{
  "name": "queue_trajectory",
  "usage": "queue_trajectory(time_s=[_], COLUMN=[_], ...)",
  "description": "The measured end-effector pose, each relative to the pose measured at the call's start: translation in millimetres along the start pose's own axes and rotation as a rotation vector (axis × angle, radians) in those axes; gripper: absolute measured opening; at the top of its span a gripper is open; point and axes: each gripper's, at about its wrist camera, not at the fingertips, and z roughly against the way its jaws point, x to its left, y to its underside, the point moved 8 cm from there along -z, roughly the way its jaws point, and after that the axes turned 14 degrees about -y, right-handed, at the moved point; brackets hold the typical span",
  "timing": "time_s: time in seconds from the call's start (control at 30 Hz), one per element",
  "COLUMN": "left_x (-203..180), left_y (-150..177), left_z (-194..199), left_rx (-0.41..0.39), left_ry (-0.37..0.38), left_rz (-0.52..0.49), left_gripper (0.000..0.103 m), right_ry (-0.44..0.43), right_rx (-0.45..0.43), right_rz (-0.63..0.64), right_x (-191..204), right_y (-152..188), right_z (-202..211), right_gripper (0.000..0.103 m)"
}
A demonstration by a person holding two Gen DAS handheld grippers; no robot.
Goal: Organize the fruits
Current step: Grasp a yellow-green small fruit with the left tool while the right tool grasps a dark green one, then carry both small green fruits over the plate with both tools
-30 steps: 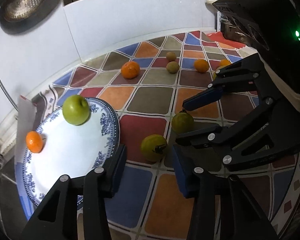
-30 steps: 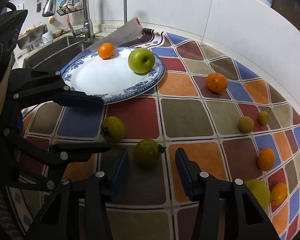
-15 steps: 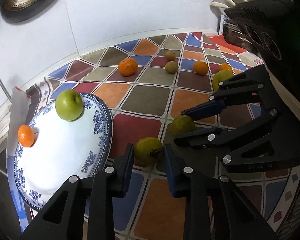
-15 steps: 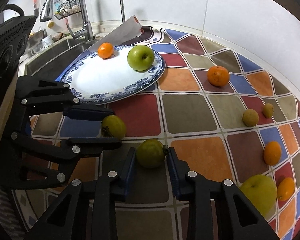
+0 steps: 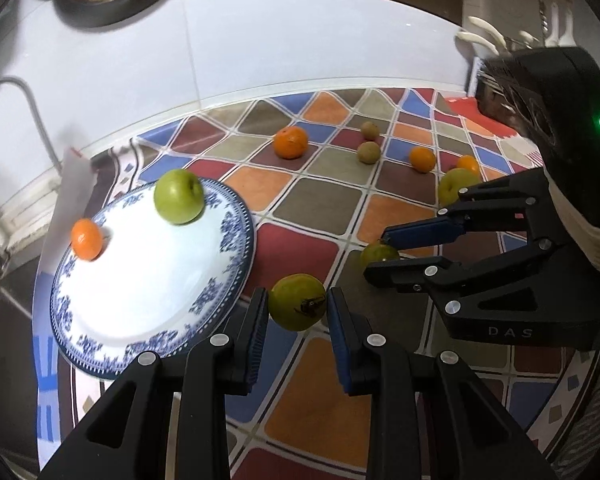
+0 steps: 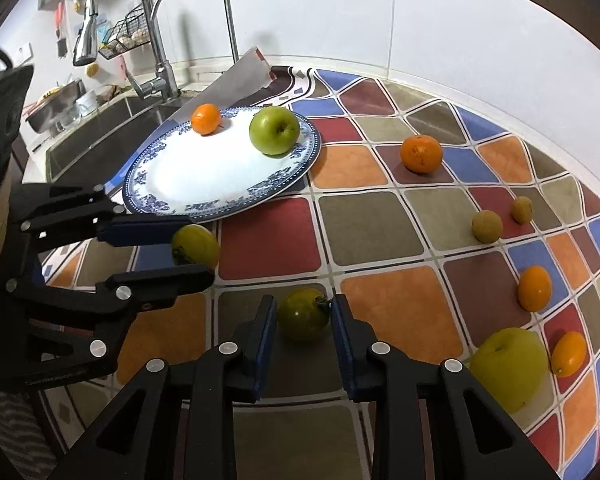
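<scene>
In the left wrist view my left gripper [image 5: 297, 300] is shut on a yellow-green fruit with a dark stem [image 5: 296, 308], just right of the blue-and-white plate [image 5: 236, 264]. To the right, my right gripper [image 5: 376, 255] is shut on a second green fruit [image 5: 376, 251]. In the right wrist view my right gripper [image 6: 303, 308] clamps that darker green fruit [image 6: 303, 318], and the left gripper [image 6: 198, 246] holds its own fruit [image 6: 198, 242]. On the plate [image 6: 220, 208] lie a green apple [image 6: 275, 130] and a small orange [image 6: 206, 119].
Loose on the checked mat are an orange [image 6: 421, 153], two small brown fruits [image 6: 487, 226], two small orange fruits [image 6: 534, 288] and a yellow-green apple [image 6: 508, 372]. A sink [image 6: 100, 128] with a tap [image 6: 160, 40] lies behind the plate. A white wall bounds the counter.
Both grippers' jaws have closed from wide apart onto their green fruits. Both views have rolled a little; the hands have stayed in place.
</scene>
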Motion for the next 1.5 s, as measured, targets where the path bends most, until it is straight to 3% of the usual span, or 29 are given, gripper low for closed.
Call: queue_trajectory(time_s=[0.33, 0.57, 1.1, 1.5], left_x=[15, 22, 54, 92], left_y=[4, 6, -15, -16], left_z=[2, 14, 53, 57], left_rx=[0.027, 0.023, -0.087, -0.11], left_ry=[-0.063, -0.091, -0.137, -0.192], left_rz=[0.111, 0.153, 0.192, 0.212], left_gripper=[0.03, 0.03, 0.03, 0.03], right_ry=[-0.018, -0.021, -0.019, -0.049], right_rx=[0.014, -0.024, -0.168, -0.22], right_rz=[-0.022, -0.05, -0.041, -0.018], right_x=[-2, 3, 41, 64], right_y=[1, -2, -37, -67], right_z=[-8, -2, 33, 24], right_gripper=[0.029, 0.029, 0.029, 0.029])
